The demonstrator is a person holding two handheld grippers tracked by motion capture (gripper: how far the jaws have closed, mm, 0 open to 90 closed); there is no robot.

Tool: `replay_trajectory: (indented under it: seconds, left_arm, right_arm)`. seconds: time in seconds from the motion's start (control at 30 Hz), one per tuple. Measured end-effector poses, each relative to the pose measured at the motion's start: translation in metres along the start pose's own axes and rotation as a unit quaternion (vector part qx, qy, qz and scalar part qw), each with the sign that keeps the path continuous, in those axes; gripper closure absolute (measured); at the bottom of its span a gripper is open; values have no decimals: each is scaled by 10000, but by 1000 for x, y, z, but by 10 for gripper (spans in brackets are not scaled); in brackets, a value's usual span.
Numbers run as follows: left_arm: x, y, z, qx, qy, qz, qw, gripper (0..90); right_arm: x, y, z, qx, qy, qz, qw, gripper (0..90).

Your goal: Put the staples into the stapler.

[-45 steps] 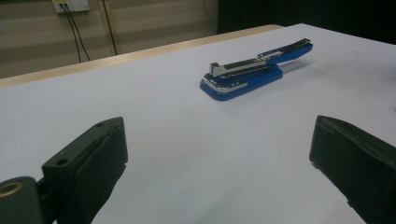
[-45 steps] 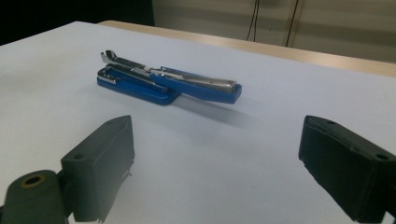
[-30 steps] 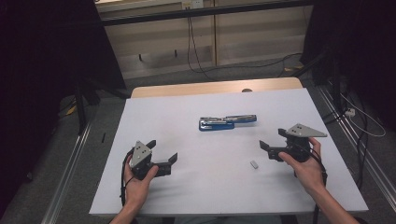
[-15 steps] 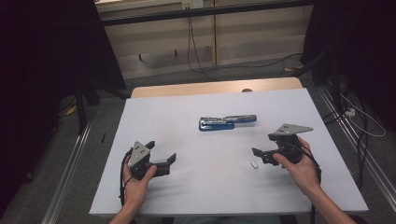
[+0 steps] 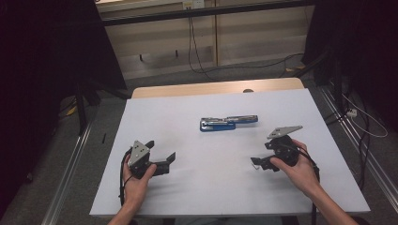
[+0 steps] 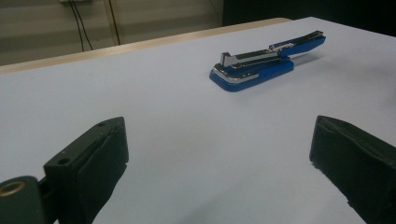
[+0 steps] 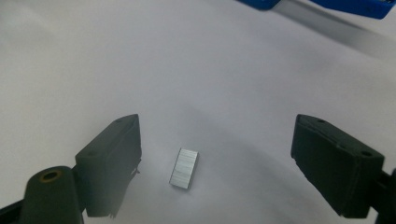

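Right gripper hovers low over the white desk, jaws spread wide and just easing inward, nothing clamped. Blue stapler sits off at its eleven o'clock. Staple strip lies flat between the jaws, touching neither.

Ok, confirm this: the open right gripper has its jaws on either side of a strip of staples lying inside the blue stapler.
Not inside the stapler. The right gripper view shows the strip of staples lying loose on the white table, between the open right gripper's jaws; the blue stapler sits farther off.
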State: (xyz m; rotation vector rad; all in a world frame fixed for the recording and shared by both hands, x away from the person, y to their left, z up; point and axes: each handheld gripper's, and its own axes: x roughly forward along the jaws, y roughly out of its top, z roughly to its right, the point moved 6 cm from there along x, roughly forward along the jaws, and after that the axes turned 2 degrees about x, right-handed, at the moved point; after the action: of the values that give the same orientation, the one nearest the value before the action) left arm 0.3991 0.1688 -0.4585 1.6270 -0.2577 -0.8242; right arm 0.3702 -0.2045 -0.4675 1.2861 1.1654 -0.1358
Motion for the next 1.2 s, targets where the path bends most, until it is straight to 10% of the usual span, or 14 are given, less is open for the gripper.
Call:
replay_trajectory:
  seconds: [0.1,0.43,1.2]
  left_arm:
    - [0,0,-1,-37,12,14,10000,42]
    - [1,0,-1,7,9,-9,10000,42]
    - [2,-2,5,196,-31,-121,9997,42]
  right_arm:
    - [2,-2,-3,-280,-86,-84,9995,178]
    - [5,-7,-5,-29,192,-534,9984,300]
    - [14,-10,-12,-259,191,-1290,9911,643]
